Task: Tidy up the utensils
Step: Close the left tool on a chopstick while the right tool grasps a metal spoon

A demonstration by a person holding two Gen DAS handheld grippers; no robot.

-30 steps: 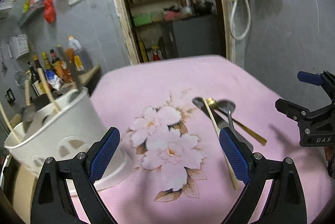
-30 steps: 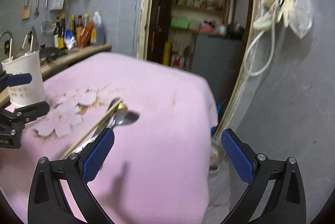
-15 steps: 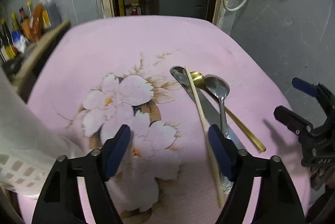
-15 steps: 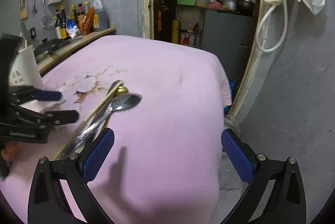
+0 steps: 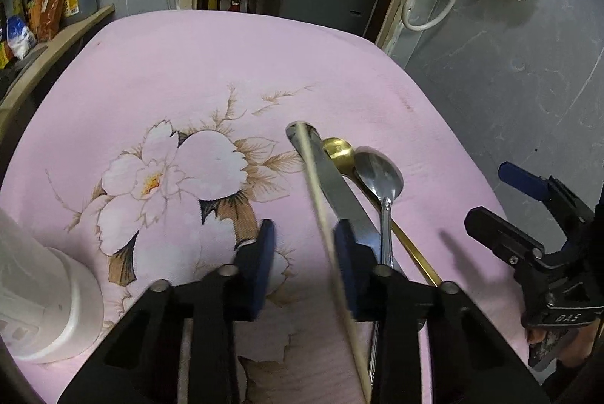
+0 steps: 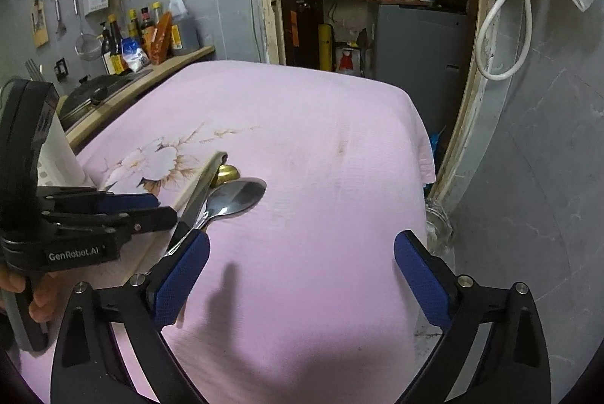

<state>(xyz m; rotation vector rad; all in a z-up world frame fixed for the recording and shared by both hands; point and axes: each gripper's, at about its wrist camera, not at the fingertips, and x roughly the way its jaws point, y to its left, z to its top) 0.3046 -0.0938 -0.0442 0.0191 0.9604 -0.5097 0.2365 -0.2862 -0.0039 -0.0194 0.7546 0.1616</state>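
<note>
Left gripper (image 5: 302, 249) jaws closing, narrow gap, wooden chopstick (image 5: 321, 200) between pads, right pad beside it; grip not confirmed. Right gripper (image 6: 300, 272) jaws wide, closing slightly, empty. Knife (image 5: 336, 188), gold spoon (image 5: 339, 151), steel spoon (image 5: 379, 173) bunched on pink table (image 5: 226, 64). Left jaws stood wide second ago.

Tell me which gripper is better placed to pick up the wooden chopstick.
Left. The left gripper has its fingers closing around the wooden chopstick, which runs between them. The right gripper hangs wide apart over bare pink cloth, beside the utensil pile.
</note>
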